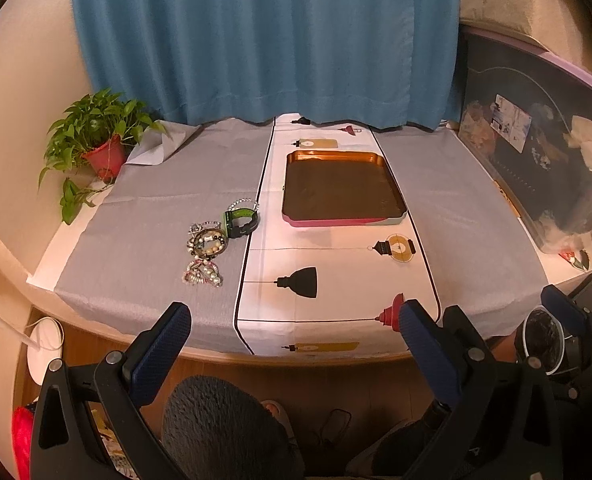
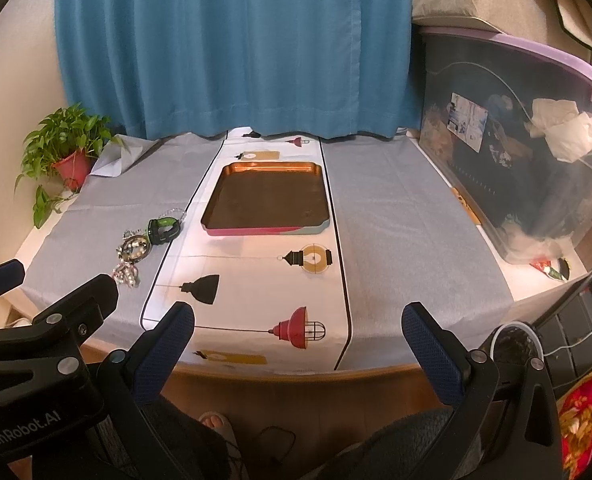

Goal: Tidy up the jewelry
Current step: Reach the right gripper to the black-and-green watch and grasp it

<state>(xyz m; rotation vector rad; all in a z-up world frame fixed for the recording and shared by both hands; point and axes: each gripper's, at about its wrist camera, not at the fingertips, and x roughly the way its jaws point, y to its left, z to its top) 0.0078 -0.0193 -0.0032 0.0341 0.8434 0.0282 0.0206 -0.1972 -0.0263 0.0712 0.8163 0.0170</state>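
Two hand-held grippers (image 1: 294,318) (image 2: 297,320) agape, empty.

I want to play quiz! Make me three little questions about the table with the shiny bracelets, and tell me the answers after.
1. True or false: the tray already holds jewelry.
2. Which lies closest to the tray: A) the green-and-black watch, B) the pink bead bracelet, C) the potted plant?
3. Fill in: the jaws of the left gripper and the right gripper are both ____.

Key
1. False: the tray is empty, and the jewelry pile sits on the grey cloth to its left.
2. A.
3. Open, holding nothing, at the table's near edge.
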